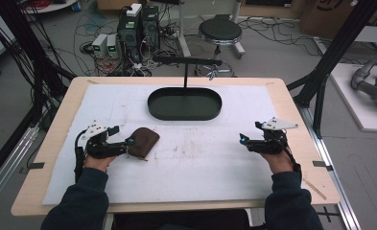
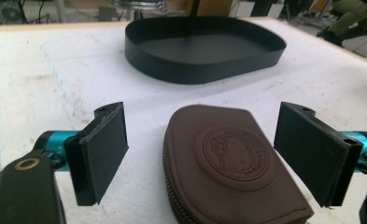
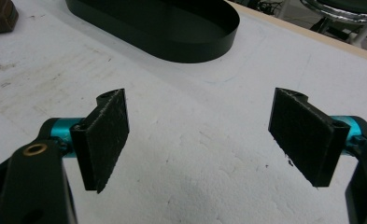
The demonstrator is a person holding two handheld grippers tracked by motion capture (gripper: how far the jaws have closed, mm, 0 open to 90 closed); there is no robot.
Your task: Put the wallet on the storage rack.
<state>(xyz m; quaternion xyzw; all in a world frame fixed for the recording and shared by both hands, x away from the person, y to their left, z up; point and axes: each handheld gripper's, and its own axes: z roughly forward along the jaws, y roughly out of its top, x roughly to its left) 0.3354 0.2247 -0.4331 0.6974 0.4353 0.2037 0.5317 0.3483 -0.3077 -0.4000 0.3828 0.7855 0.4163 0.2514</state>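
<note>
Left gripper view: left gripper, jaws wide, straddles the brown pouch lying flat on the white mat; closing too high risks pads slipping off its domed top.

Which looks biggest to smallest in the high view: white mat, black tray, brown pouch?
1. white mat
2. black tray
3. brown pouch, clearly smallest, beside the open left gripper

Object: brown leather zip pouch, round embossed crest on top.
Pose: lying flat, zipped shut.
Location: on the white mat, between my left gripper's spread jaws.
</note>
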